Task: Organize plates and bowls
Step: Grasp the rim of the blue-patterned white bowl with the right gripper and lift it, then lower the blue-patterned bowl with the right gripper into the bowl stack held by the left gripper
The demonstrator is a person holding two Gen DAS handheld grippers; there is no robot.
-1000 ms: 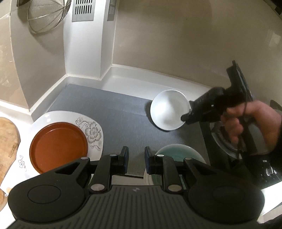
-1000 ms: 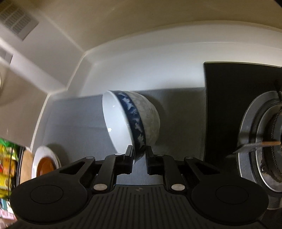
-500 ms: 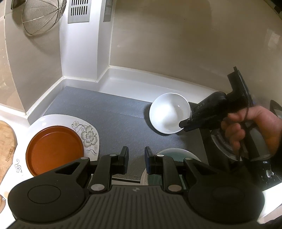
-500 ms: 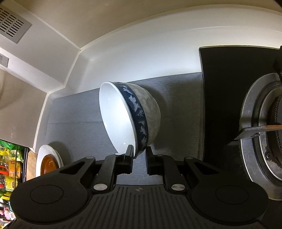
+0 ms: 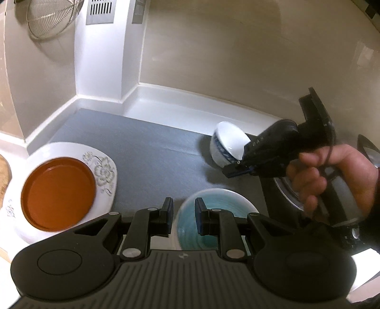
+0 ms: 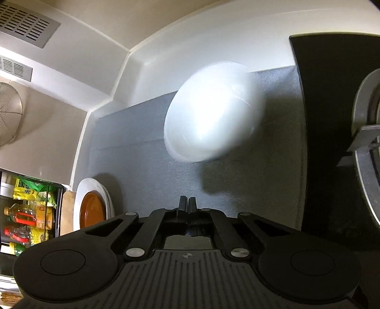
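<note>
Here round glossy white bowl point(image 6: 209, 114) blurred on ribbed grey mat point(image 6: 142, 171)

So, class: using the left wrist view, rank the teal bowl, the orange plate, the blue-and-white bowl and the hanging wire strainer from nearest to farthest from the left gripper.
1. Teal bowl, directly beneath the left gripper.
2. Orange plate, to its left.
3. Blue-and-white bowl, ahead and right.
4. Wire strainer, high on the far-left wall.

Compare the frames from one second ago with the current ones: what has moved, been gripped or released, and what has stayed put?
The right gripper has let go of the blue-and-white bowl and shut empty; the blurred bowl lies free ahead of it above the grey mat. The left gripper stays open over the teal bowl. The orange plate remains on the floral plate.
</note>
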